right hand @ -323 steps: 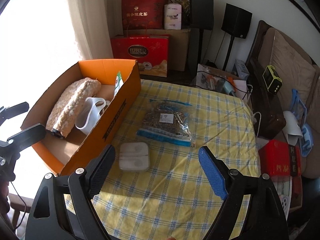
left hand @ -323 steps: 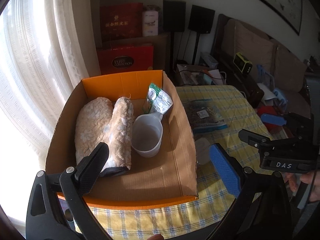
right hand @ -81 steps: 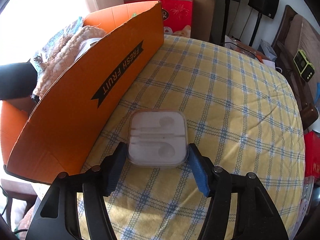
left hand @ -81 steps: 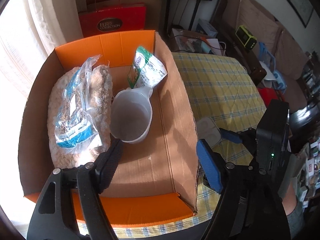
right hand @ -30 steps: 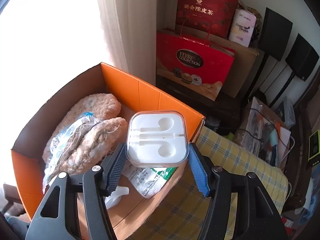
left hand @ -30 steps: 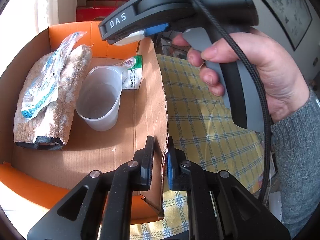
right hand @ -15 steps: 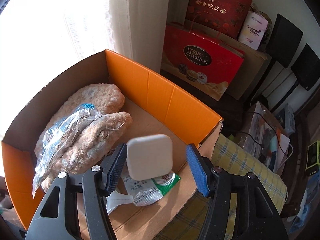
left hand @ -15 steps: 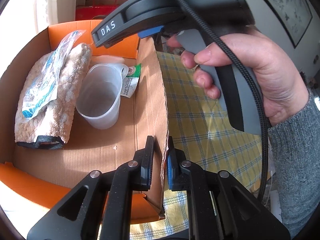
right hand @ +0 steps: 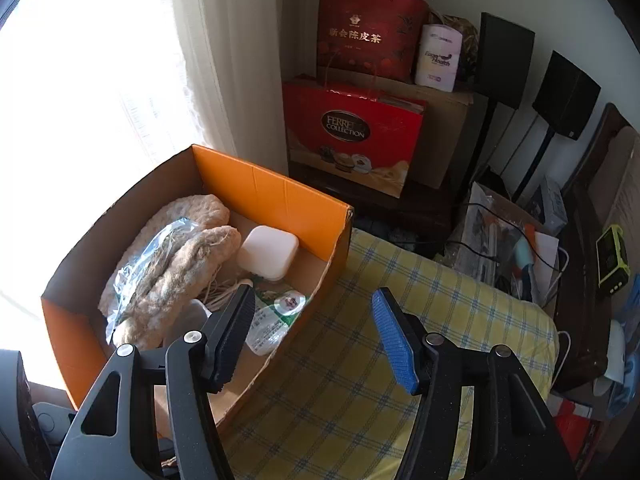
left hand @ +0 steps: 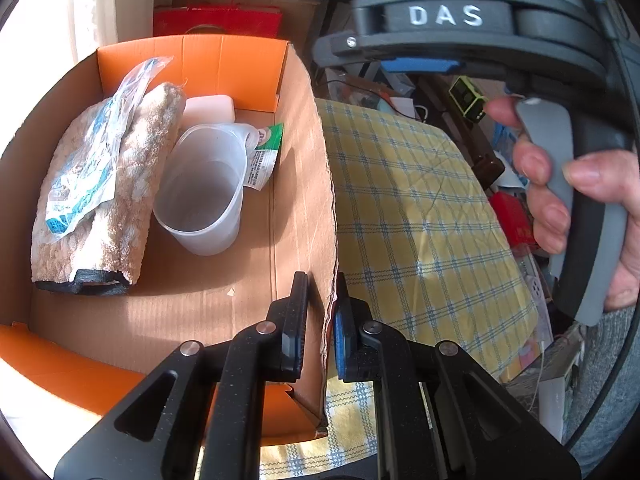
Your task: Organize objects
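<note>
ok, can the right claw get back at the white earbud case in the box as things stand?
Probably yes. The right claw is open and empty above the box's near wall. The white earbud case lies uncovered on top at the far end of the cardboard box, beside the fluffy towel, so the way down looks free.

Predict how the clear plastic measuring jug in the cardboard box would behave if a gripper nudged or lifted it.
The measuring jug looks thin-walled and empty, so probably light and easily shoved. It already lies tilted against the towel roll, so it would likely rock or roll. Its smooth plastic may slip between pads.
</note>
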`<state>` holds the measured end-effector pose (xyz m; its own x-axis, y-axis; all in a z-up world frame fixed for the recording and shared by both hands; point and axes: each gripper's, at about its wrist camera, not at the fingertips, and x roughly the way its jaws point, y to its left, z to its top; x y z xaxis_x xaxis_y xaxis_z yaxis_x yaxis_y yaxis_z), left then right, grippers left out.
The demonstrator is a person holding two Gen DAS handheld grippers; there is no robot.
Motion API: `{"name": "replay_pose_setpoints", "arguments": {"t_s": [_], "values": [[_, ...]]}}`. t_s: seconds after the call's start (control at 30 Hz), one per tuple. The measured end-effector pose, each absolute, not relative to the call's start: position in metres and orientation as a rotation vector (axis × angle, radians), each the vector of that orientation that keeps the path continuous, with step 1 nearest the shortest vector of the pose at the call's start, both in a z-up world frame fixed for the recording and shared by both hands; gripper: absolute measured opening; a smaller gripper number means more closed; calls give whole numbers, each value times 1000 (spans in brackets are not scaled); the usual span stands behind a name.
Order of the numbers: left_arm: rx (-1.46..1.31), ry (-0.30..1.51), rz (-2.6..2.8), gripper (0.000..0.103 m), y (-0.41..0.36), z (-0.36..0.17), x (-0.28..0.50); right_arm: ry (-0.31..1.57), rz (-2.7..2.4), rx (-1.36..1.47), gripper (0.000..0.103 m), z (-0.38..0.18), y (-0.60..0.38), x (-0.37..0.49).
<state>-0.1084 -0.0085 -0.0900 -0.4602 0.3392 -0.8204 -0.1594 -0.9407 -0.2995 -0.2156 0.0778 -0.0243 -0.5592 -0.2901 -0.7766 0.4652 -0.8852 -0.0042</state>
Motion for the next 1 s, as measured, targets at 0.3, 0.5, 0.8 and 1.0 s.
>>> {"name": "replay_pose_setpoints", "arguments": {"t_s": [0.3,0.5,0.8,1.0], "values": [[-1448,-238,2459,10,4,-93,-110,210,-2529,1185,63,-30,124,-176],[-1458,-211,2471,10,7,-92,-93,173,-2601,1191,63,-35,147,-149],[-1463,-167,2501,10,12,-85,-81,129,-2659,1200,63,-45,161,-117],[-1446,-161,2531,24,13,-78,-76,127,-2715,1201,66,-49,167,-99]]}}
